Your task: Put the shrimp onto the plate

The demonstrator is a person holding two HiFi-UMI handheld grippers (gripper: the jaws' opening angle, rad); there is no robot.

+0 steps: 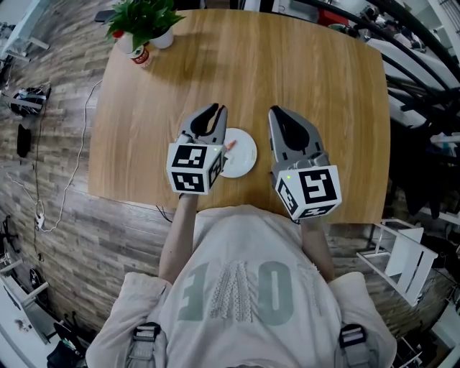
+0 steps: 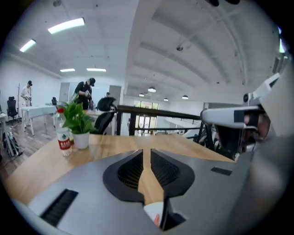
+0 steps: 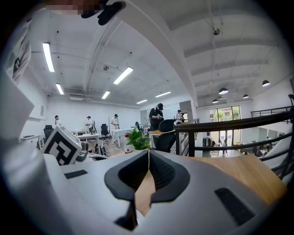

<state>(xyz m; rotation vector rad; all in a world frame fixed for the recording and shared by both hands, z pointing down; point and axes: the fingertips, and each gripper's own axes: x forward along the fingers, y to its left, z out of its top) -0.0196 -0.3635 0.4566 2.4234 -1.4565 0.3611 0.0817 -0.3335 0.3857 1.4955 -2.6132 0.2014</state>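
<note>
A small white plate sits near the front edge of the wooden table, between my two grippers. A little orange-pink shrimp lies on the plate's left side, right beside the left gripper's body. In the left gripper view, the plate and a sliver of the shrimp peek out under the jaws. My left gripper hovers above the plate's left rim, shut and empty. Right of the plate, my right gripper is also shut with nothing in it.
A potted green plant and a red-labelled bottle stand at the table's far left corner. Black railing and equipment run along the right side. A white stand is on the floor at the right.
</note>
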